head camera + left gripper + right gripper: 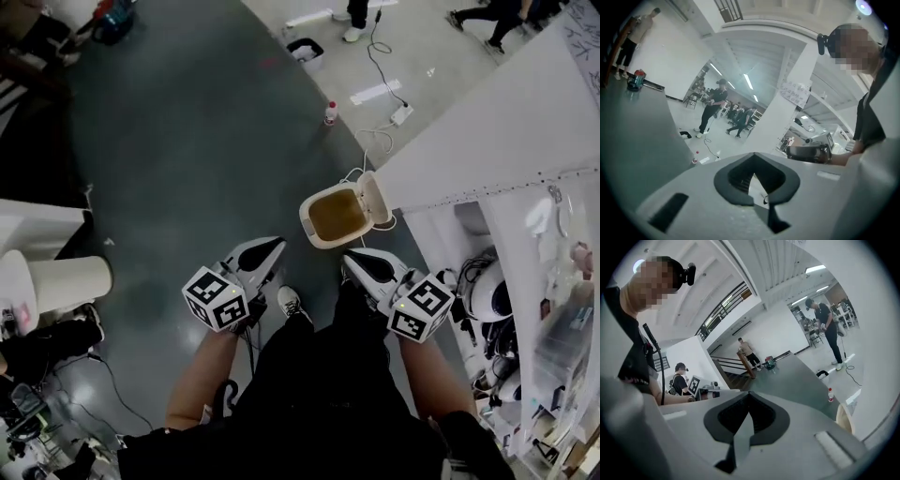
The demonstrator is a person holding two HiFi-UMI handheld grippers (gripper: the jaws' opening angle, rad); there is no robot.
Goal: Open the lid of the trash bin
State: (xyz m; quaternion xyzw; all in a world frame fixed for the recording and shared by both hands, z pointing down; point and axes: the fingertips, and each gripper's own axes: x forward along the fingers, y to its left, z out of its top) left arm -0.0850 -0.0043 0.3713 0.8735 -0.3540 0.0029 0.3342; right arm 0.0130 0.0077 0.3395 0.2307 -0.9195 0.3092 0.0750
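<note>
The cream trash bin [336, 216] stands on the grey floor ahead of my feet. Its lid [376, 199] is tipped up at the right side, and the brownish inside shows. A curved cream edge of the bin [844, 419] also shows low at the right of the right gripper view. My left gripper [271, 247] is held high above the floor, left of the bin, jaws shut and empty. My right gripper [355, 262] hovers just below the bin in the head view, also shut and empty. In their own views both the left gripper [755, 154] and the right gripper [749, 393] point out across the room.
A white partition [487, 122] runs along the right, with cluttered shelves behind it. A bottle [330, 112], a power strip [401, 114] and cables lie beyond the bin. A white cylinder [70, 278] stands at the left. My shoe [291, 302] is near the bin. People stand in the distance.
</note>
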